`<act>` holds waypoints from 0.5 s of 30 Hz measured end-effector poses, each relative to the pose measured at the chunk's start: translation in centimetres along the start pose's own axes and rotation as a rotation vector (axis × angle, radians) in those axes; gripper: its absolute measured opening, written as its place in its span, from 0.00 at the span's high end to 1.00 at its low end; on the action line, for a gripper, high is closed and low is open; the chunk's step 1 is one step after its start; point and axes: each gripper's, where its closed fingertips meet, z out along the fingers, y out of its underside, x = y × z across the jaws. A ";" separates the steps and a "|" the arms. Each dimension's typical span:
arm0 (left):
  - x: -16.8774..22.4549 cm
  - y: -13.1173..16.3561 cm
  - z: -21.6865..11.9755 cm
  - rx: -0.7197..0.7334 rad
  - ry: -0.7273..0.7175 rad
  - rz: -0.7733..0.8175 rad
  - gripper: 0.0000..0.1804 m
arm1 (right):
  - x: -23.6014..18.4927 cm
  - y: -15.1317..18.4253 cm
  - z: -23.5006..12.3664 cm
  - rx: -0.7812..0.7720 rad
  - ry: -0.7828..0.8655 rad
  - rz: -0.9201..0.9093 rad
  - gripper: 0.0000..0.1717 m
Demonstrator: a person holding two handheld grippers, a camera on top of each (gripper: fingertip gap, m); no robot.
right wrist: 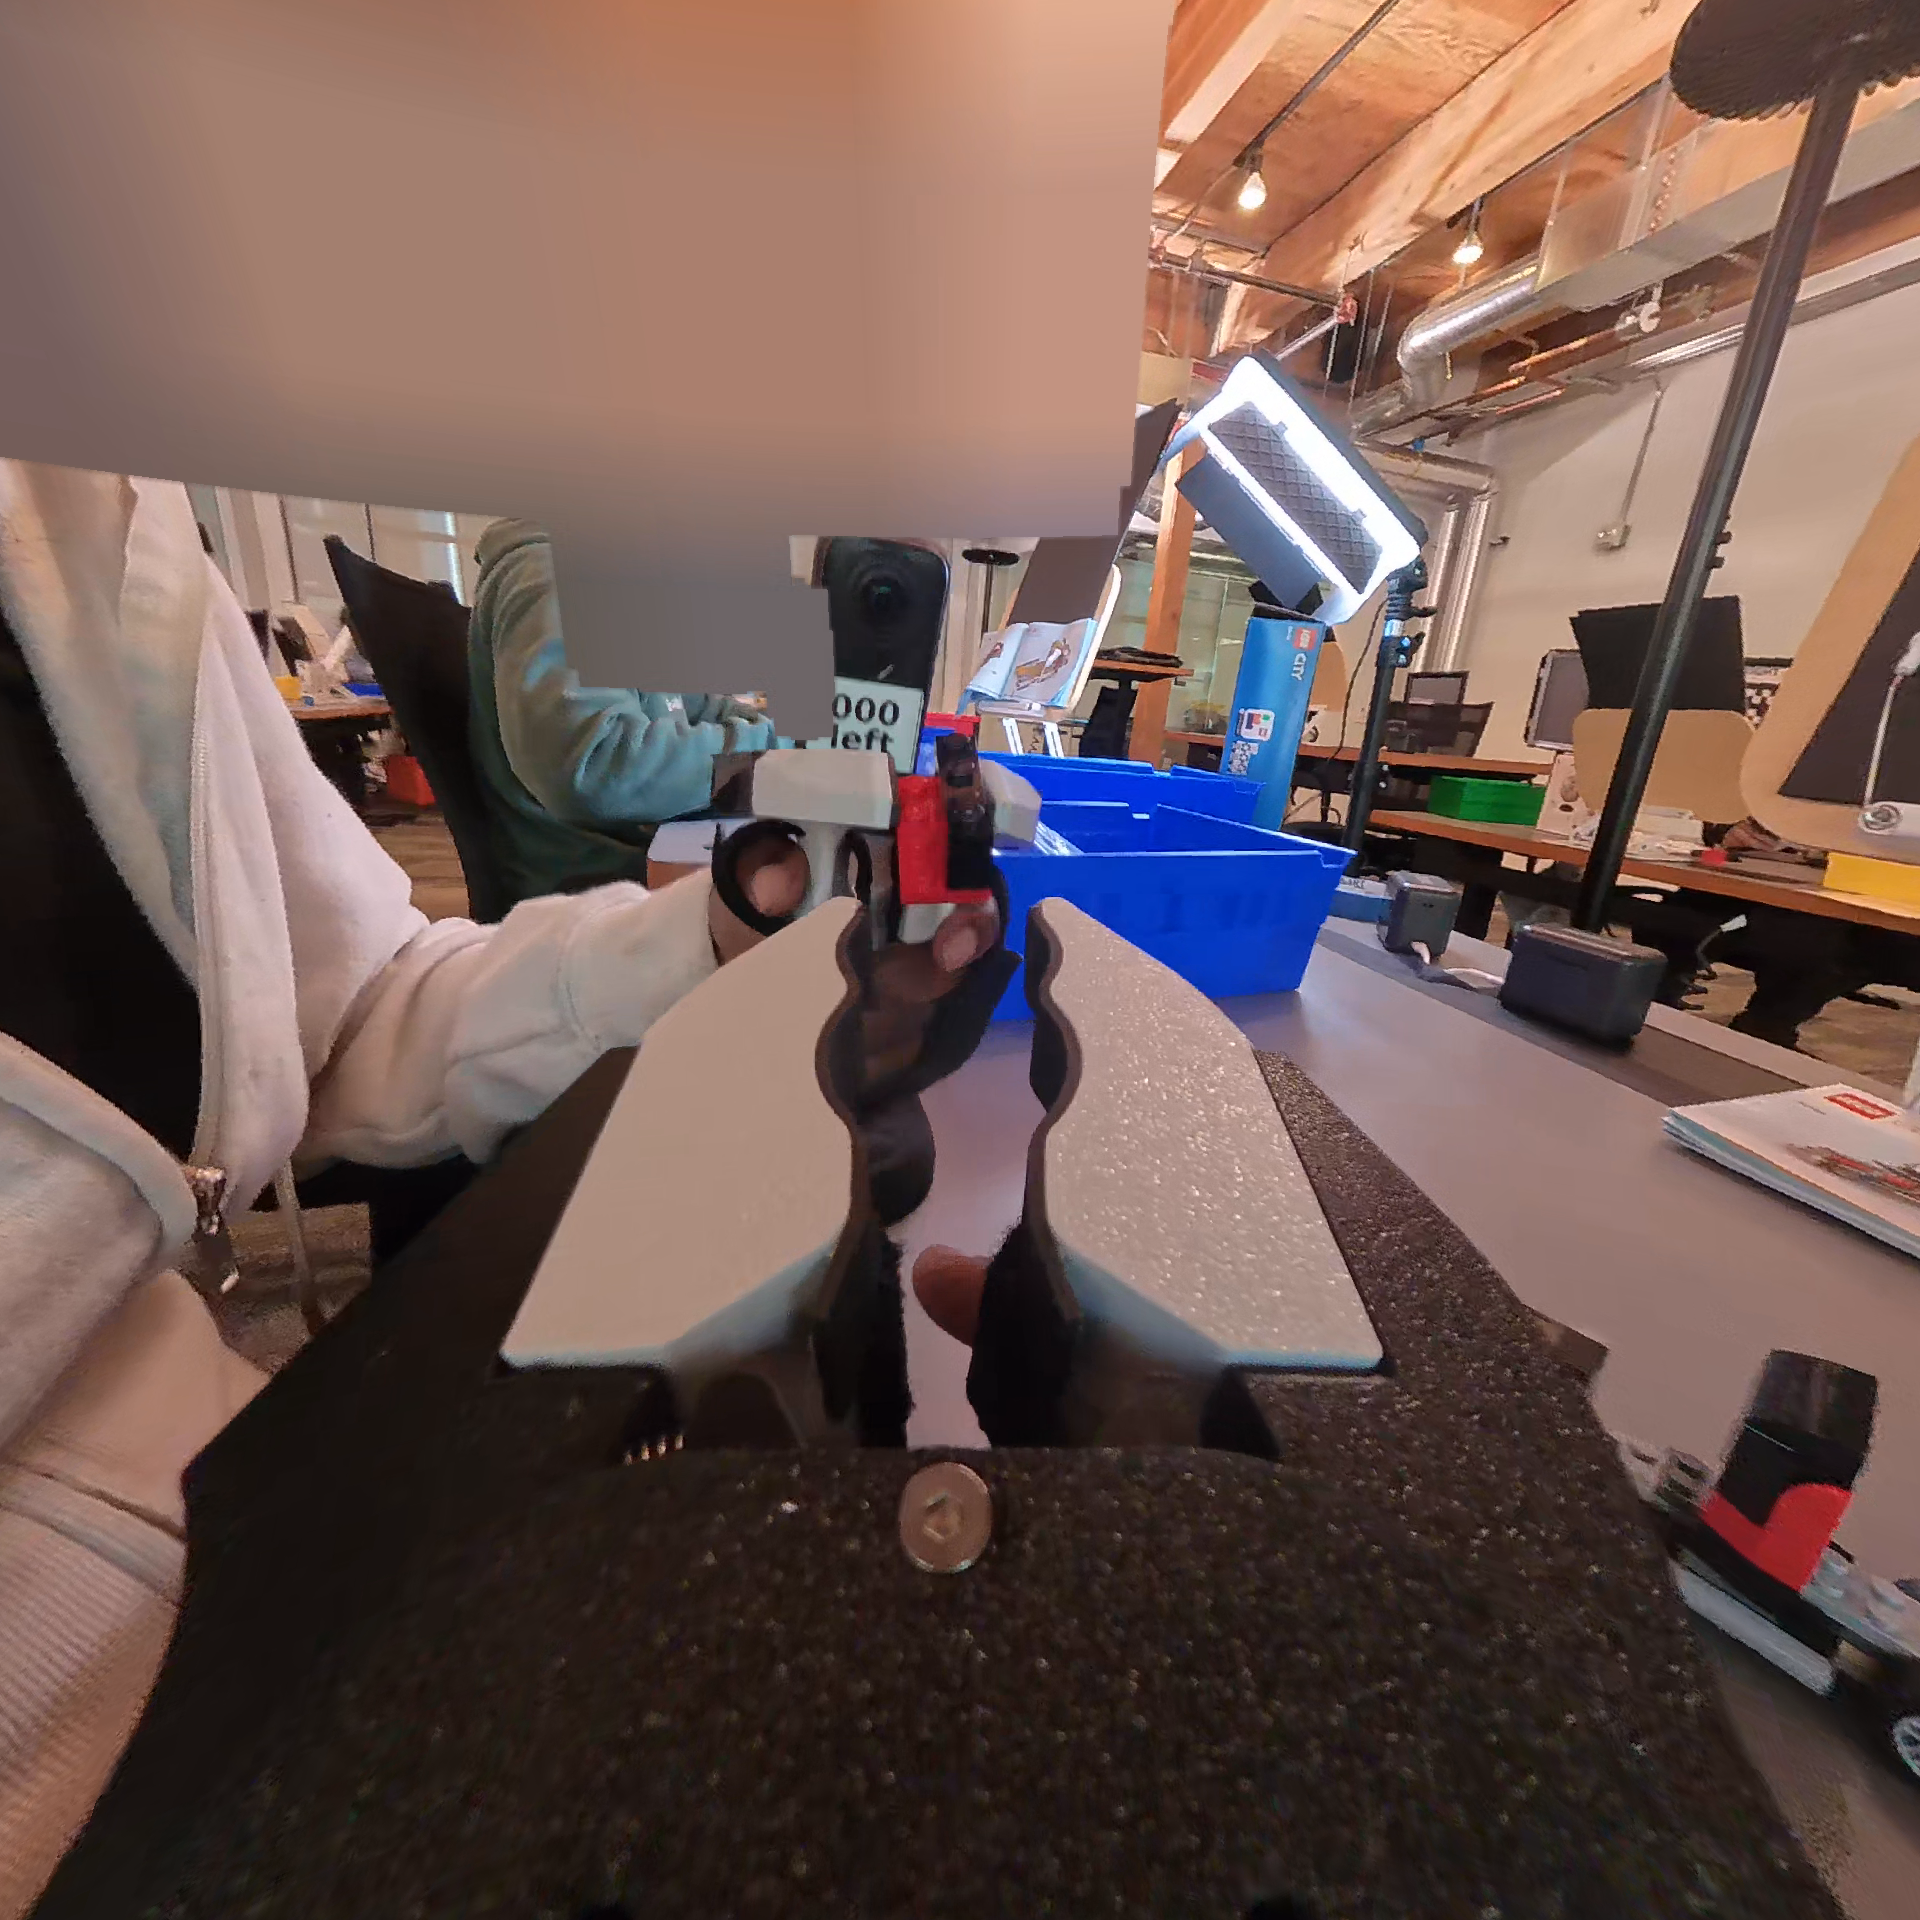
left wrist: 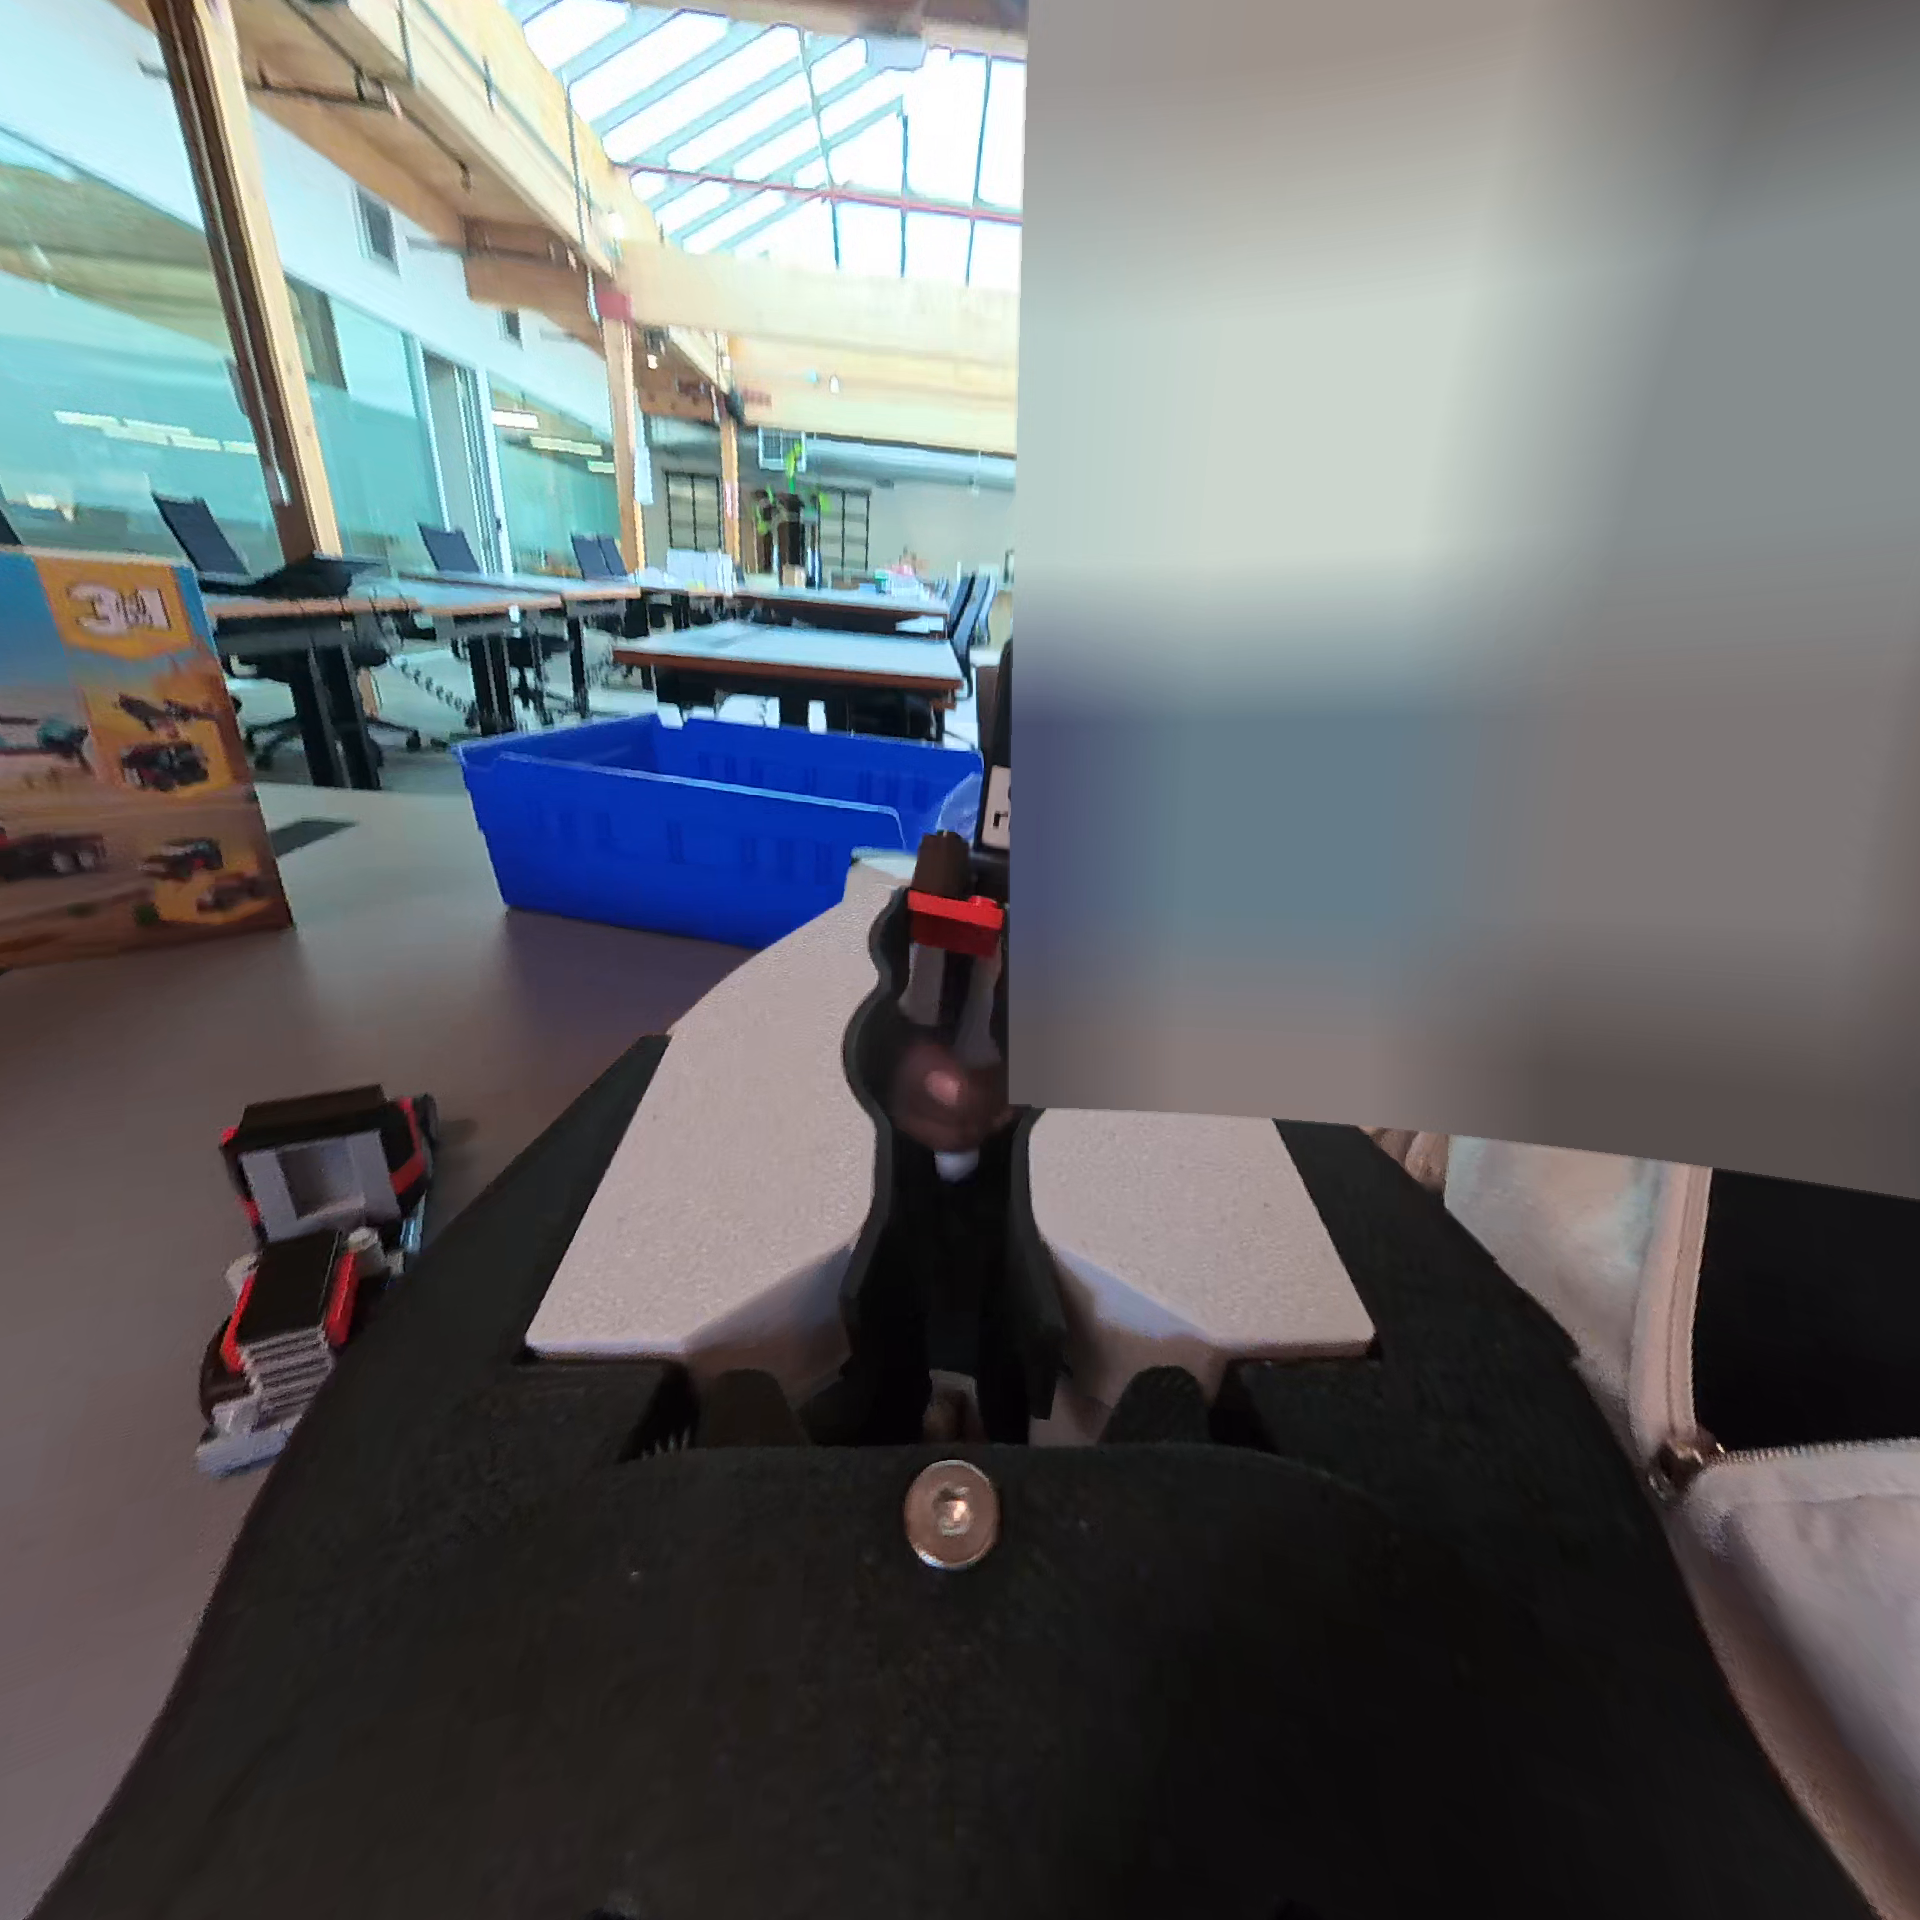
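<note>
My left gripper (left wrist: 948, 906) is shut on a small brick assembly (left wrist: 954, 925) of red, grey and dark pieces, held up above the grey table (left wrist: 416, 997). A blur patch hides its right finger. In the right wrist view the same assembly (right wrist: 930, 842) sits pinched between the left gripper's grey fingers (right wrist: 821, 795), with a person's fingertip (right wrist: 961, 940) just below it. My right gripper (right wrist: 940, 920) is open and holds nothing. Its tips are just short of the assembly and point at it.
A blue bin (left wrist: 675, 831) stands on the table behind the grippers and also shows in the right wrist view (right wrist: 1174, 894). A partly built brick vehicle (left wrist: 301, 1257) lies left. A toy set box (left wrist: 114, 769), a booklet (right wrist: 1808, 1153), dark small boxes (right wrist: 1579, 982) and a light stand (right wrist: 1299, 488) are nearby. Left and right tips are no more than a few centimetres apart.
</note>
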 end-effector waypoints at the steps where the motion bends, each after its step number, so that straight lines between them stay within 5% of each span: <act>1: 0.2 -0.2 0.2 0.024 0.002 0.004 0.91 | -0.2 -0.3 0.2 0.027 -0.006 0.013 0.84; 9: 0.0 0.8 0.9 -0.012 -0.017 -0.012 0.85 | 0.1 -1.6 -0.4 0.097 0.070 -0.084 0.96; 12: -1.4 1.0 -0.1 -0.082 -0.108 0.084 0.84 | 0.9 -0.5 -0.5 -0.012 0.140 -0.178 0.95; 15: -2.3 2.2 -0.8 -0.235 -0.184 0.344 0.87 | 1.2 1.5 -0.2 -0.175 0.157 -0.268 0.95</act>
